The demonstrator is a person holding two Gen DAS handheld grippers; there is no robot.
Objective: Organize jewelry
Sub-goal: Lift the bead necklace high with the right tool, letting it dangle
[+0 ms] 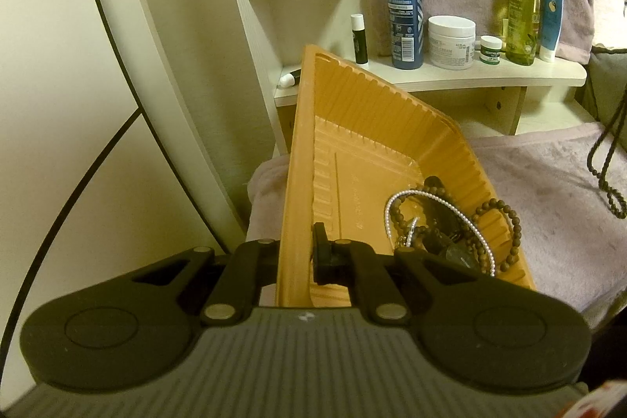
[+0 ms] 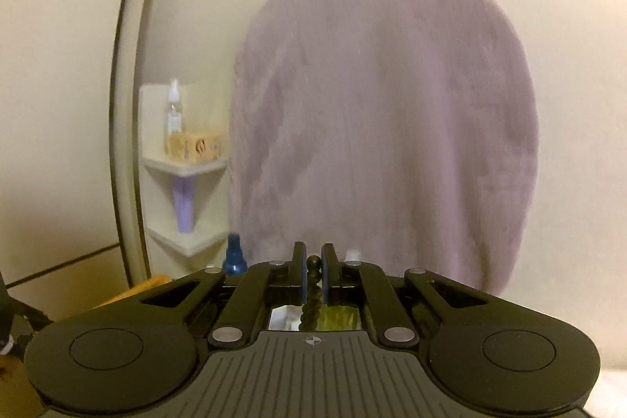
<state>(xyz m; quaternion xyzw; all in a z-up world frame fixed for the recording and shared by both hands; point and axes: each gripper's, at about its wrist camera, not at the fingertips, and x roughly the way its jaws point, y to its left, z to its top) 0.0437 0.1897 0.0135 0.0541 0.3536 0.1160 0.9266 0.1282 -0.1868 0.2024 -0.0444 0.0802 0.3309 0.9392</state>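
My left gripper is shut on the near rim of an orange plastic tray and holds it tilted up. Jewelry lies bunched in the tray's lower right corner: a white pearl strand and brown bead bracelets. A dark beaded necklace hangs at the right edge of the left wrist view. My right gripper is shut on a dark bead strand that runs down between the fingers.
A cream shelf behind the tray carries a blue spray bottle, a white cream jar, a green oil bottle and small tubes. A mauve towel covers the surface; another mauve towel hangs ahead of the right gripper.
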